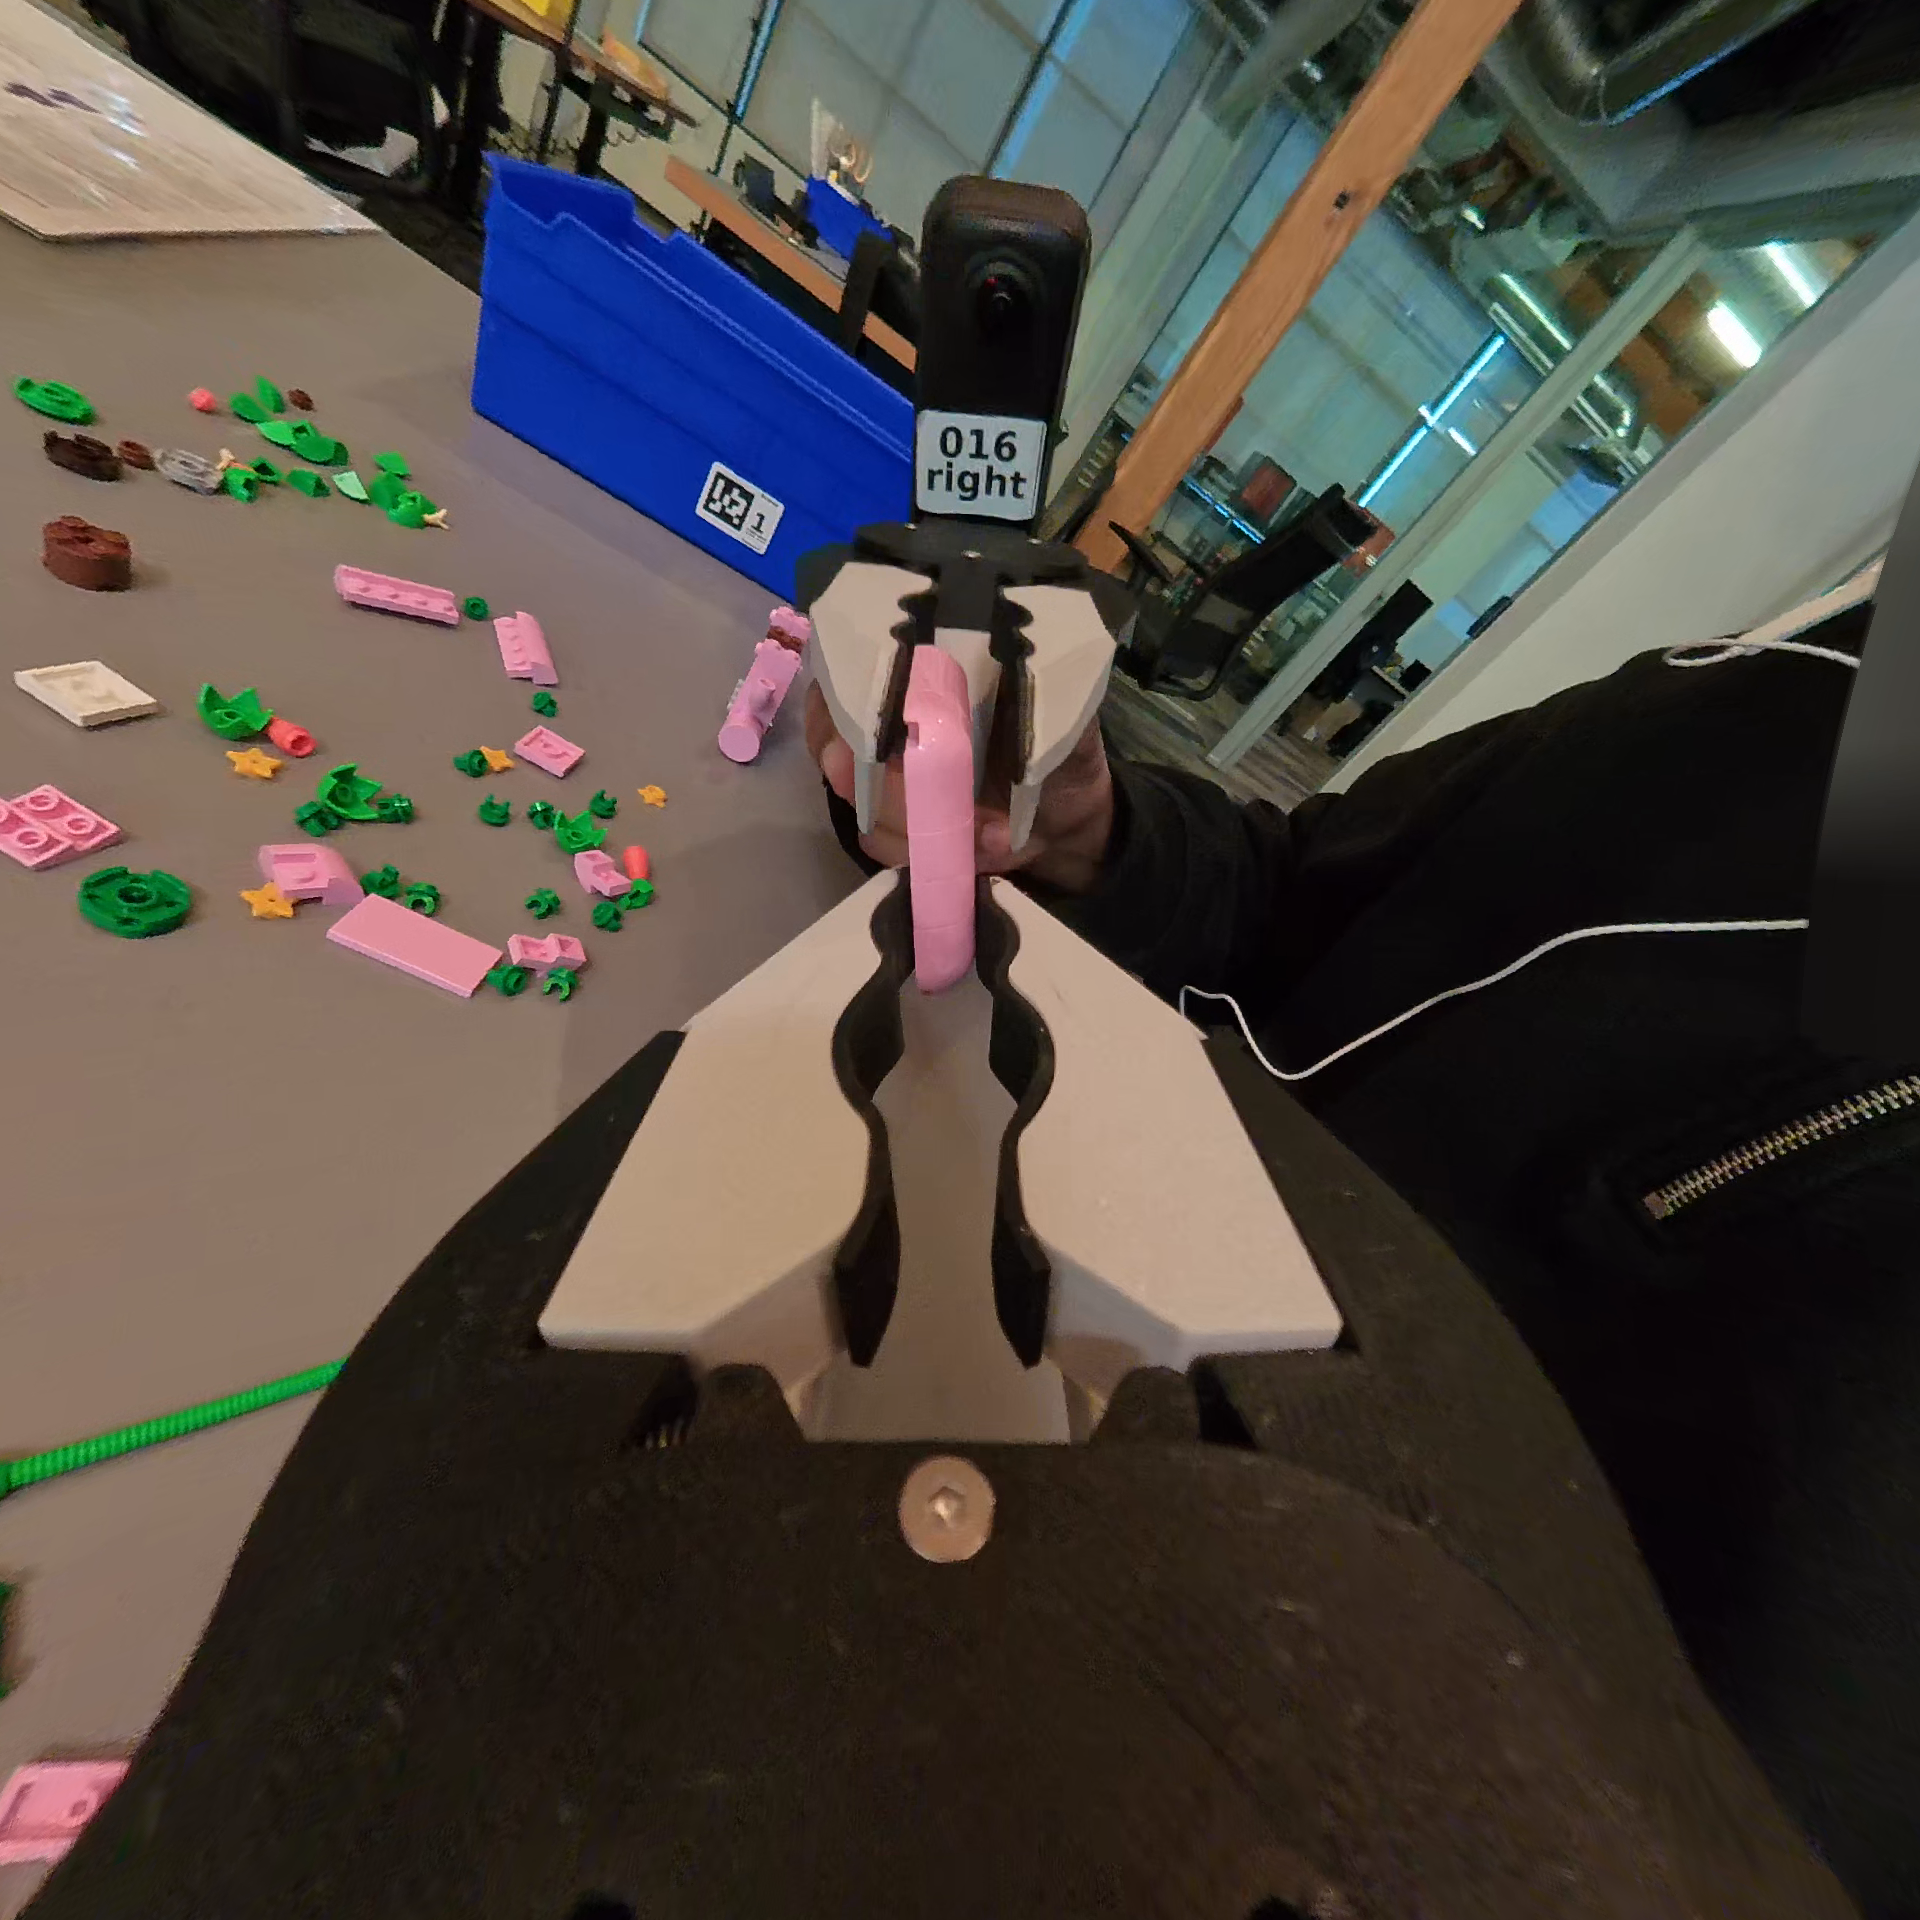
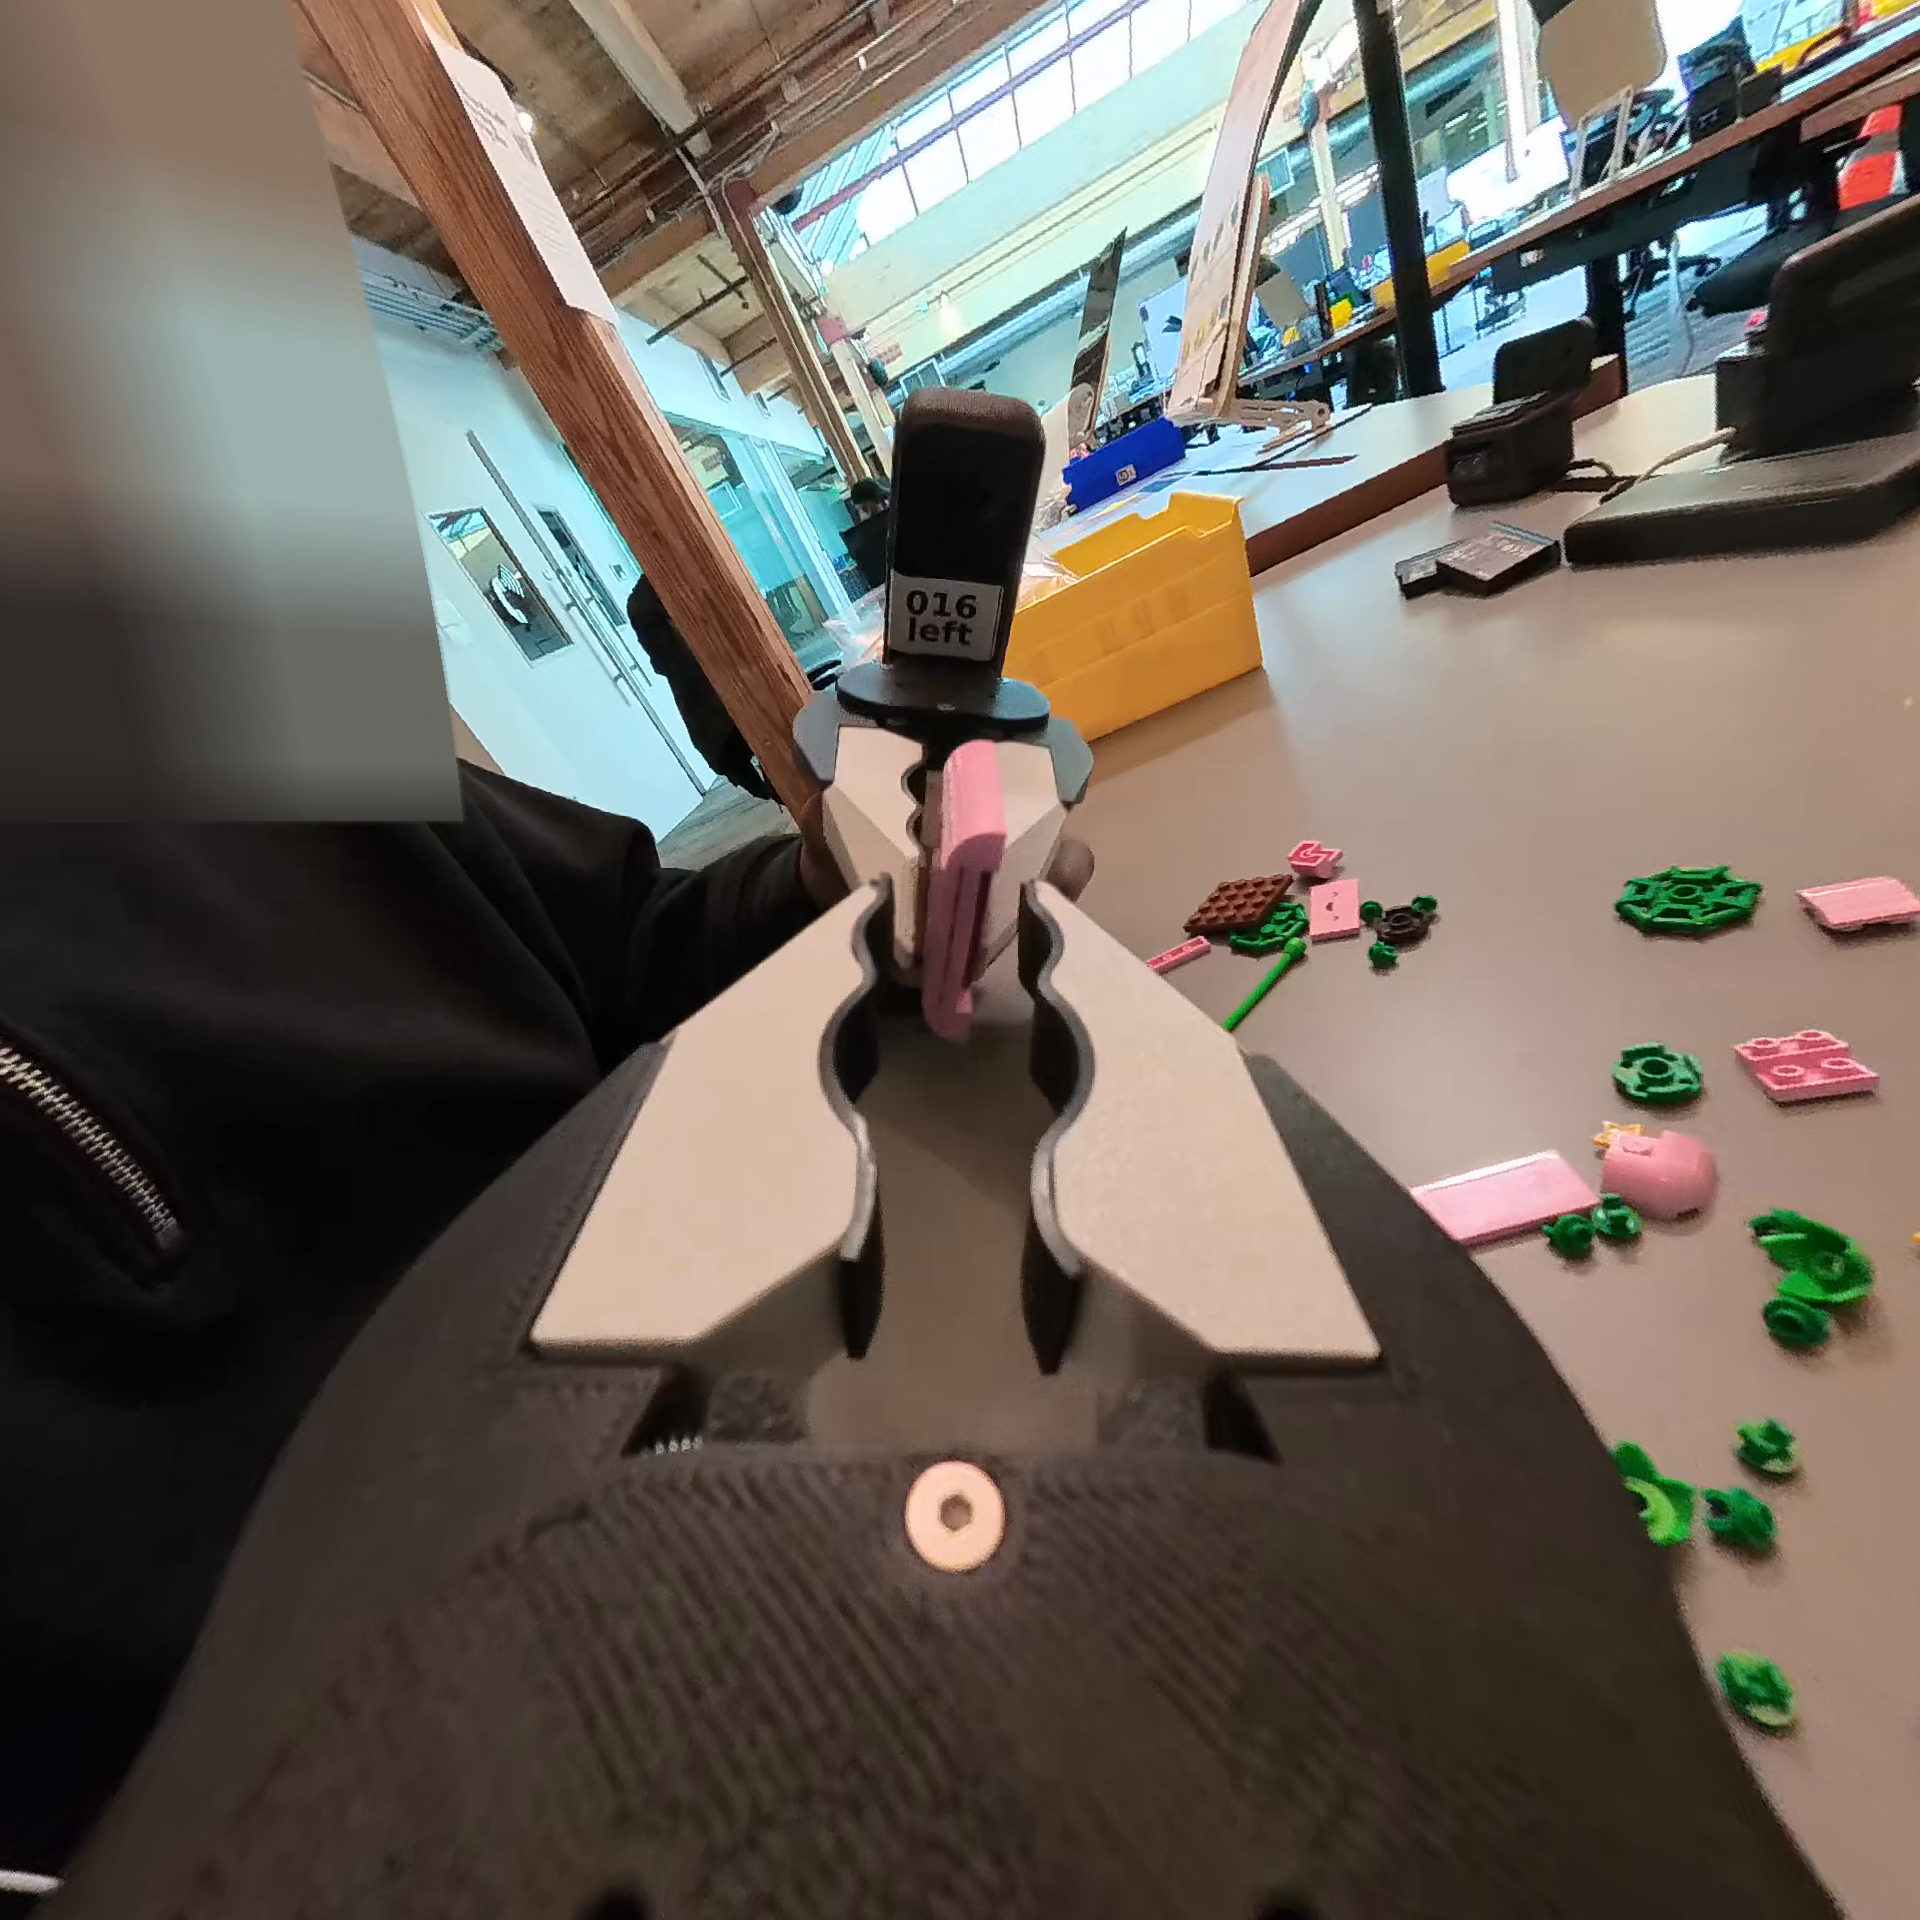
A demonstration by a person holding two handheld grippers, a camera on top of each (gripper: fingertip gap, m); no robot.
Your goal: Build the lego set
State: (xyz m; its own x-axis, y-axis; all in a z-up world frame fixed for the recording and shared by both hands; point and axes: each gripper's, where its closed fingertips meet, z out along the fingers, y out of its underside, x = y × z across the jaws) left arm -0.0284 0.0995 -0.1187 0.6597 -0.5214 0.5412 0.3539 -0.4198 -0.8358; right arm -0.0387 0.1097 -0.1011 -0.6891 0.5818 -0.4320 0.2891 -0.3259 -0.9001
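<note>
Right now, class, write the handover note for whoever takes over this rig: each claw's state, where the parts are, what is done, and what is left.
Left claw: shut on one end of the long pink piece, which is held up off the table.
Right claw: open. Its jaws straddle the piece's other end, with gaps on both sides.
Parts: green, pink and brown loose bricks lie scattered on the grey table.
Done: only the pink piece is in hand.
Left: most of the build, judging by how many bricks lie loose.
</note>
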